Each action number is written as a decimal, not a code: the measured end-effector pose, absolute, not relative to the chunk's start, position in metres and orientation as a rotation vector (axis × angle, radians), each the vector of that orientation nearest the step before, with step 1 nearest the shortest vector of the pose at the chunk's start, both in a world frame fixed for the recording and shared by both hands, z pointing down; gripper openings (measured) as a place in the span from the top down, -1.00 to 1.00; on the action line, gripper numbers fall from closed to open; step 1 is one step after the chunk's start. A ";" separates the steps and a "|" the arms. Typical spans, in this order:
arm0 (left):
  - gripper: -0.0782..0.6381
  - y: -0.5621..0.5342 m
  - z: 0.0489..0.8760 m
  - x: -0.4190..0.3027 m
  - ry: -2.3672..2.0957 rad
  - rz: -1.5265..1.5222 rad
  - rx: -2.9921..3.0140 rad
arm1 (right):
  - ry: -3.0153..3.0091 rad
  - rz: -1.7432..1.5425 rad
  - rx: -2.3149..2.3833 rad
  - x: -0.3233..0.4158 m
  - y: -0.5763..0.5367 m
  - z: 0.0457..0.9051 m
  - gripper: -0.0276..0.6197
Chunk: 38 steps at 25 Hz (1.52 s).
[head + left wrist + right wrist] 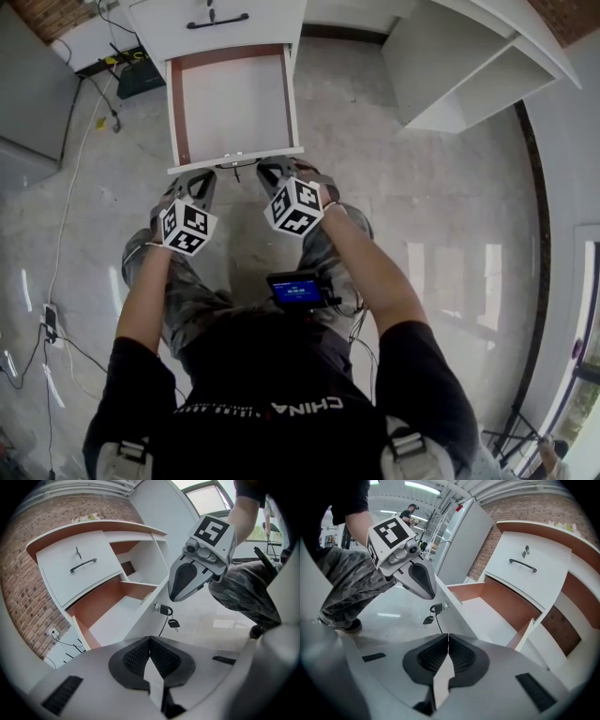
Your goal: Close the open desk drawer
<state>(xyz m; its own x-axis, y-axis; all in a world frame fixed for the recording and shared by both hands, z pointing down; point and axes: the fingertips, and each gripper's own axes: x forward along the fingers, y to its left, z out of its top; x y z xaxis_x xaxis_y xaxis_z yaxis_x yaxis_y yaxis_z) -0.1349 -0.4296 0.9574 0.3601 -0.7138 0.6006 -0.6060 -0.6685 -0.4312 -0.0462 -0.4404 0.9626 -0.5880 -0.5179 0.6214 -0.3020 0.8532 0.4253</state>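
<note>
Head view: white desk drawer with red-brown inner sides, pulled out from the front edge of the white desk.
Its front panel (a small key hangs from the lock) lies just ahead of the grey left gripper and right gripper. Both have their jaws pressed together, empty, and sit side by side, probably to shove the panel in squarely.

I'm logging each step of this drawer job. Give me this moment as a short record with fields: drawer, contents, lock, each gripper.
drawer: open, pulled out toward the person
contents: nothing visible inside
lock: key in the drawer front, another key hanging from it
left gripper: jaws shut, empty, close to the drawer front
right gripper: jaws shut, empty, close to the drawer front
contact with drawer: cannot tell
upper drawer: closed
</note>
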 end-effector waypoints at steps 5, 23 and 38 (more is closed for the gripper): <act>0.75 -0.430 0.957 -0.138 1.200 -1.192 -2.462 | -2.232 -0.361 0.589 -0.044 -0.442 0.964 0.87; 0.75 -0.463 0.878 -0.144 1.229 -1.034 -2.420 | -2.323 -0.422 0.682 -0.054 -0.478 0.888 0.87; 0.75 -0.489 0.861 -0.158 1.240 -1.109 -2.347 | -2.336 -0.443 0.662 -0.068 -0.496 0.866 0.87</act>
